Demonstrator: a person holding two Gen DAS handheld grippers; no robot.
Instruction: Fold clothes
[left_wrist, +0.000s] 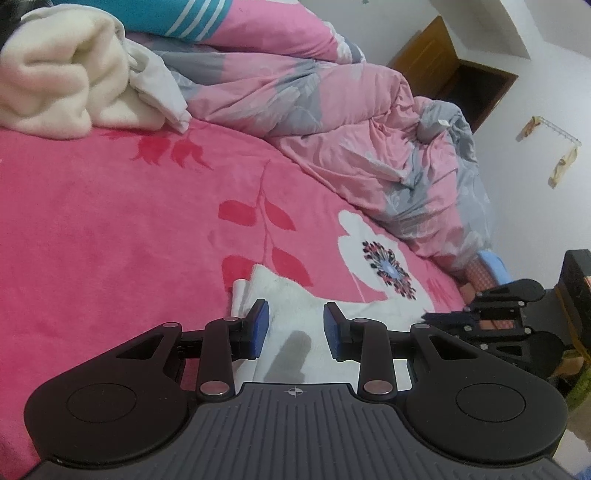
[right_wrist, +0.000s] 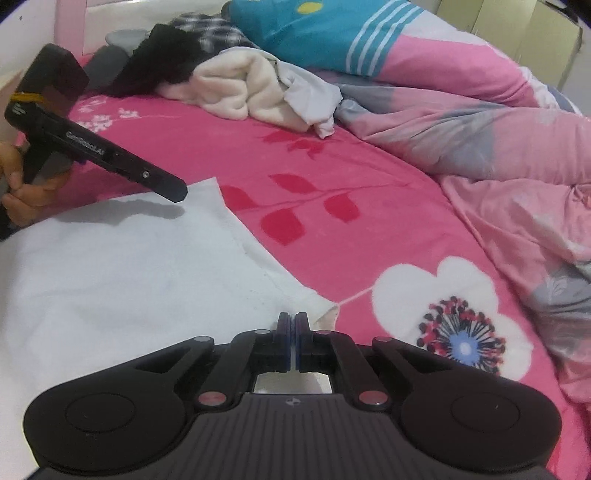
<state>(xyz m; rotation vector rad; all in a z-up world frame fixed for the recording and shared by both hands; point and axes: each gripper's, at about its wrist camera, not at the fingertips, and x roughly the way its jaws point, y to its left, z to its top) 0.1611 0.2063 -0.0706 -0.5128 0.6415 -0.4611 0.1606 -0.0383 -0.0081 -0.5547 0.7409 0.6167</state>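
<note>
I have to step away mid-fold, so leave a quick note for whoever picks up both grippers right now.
Left gripper: open, hovering over the white garment, gripping nothing.
Right gripper: shut on the garment's near corner edge.
The garment lies spread flat on the pink floral blanket; no fold is visible yet.
A cream fleece pile waits unfolded further up the bed beside the rumpled duvet.
Left to do: probably grip the far corner with the left gripper, fold, then tackle the pile.

White walls (left_wrist: 461, 22) and a brown wooden door (left_wrist: 436, 55) stand beyond the bed (left_wrist: 92, 221).
</note>
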